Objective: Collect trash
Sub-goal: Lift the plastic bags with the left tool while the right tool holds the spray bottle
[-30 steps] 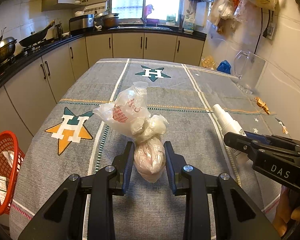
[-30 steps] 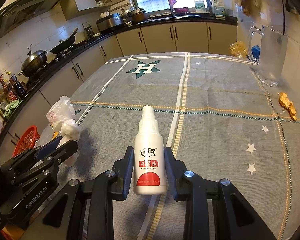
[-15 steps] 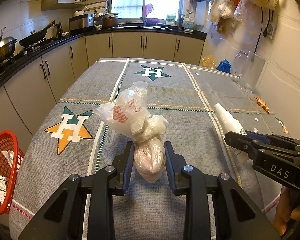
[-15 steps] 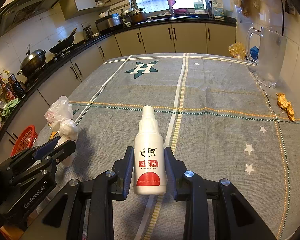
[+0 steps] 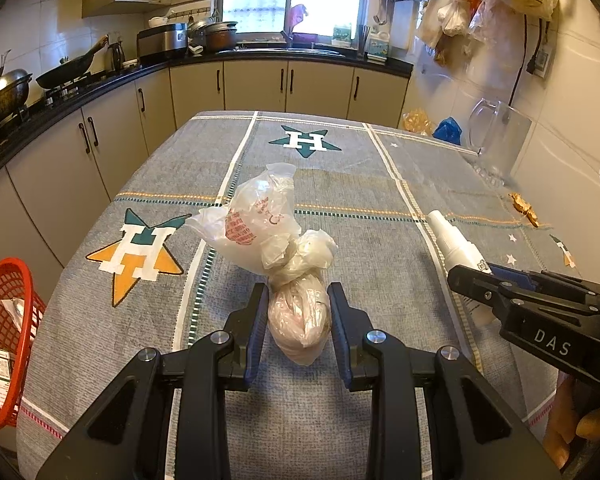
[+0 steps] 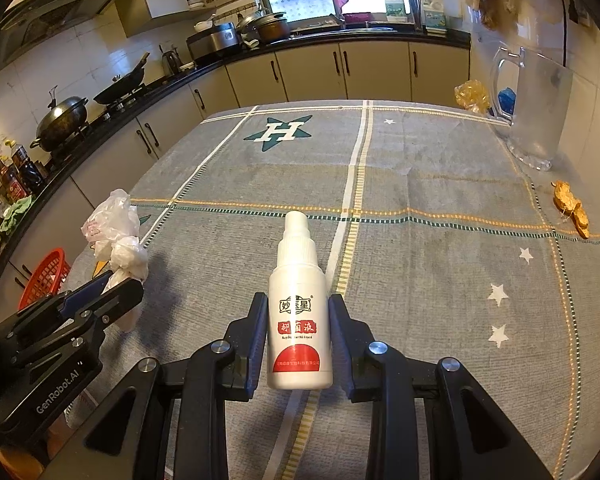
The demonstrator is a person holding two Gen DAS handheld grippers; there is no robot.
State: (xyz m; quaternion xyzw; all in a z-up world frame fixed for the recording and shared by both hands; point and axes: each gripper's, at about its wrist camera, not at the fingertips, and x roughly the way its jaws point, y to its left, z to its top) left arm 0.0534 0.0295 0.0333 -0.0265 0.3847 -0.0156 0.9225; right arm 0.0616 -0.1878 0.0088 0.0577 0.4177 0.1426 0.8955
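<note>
Gripping the knotted plastic bag (image 5: 296, 316) in your left hand-held gripper (image 5: 298, 334) and the spray bottle (image 6: 299, 320) in your right hand-held gripper (image 6: 299, 340), both right of the red basket (image 5: 4, 340), you lift both clear of the table (image 5: 380, 200) before swinging left.

"DAS" is read on the right tool (image 5: 466, 282); "GenRobot.AI" on the left tool (image 6: 118, 292). "H" is printed in stars on the bench cloth (image 6: 420, 184). Bottle (image 6: 299, 320) label Chinese, not fully legible.

Clear pitcher (image 6: 534, 108) at table's (image 6: 420, 184) far right; wok (image 5: 66, 70) on stove.
</note>
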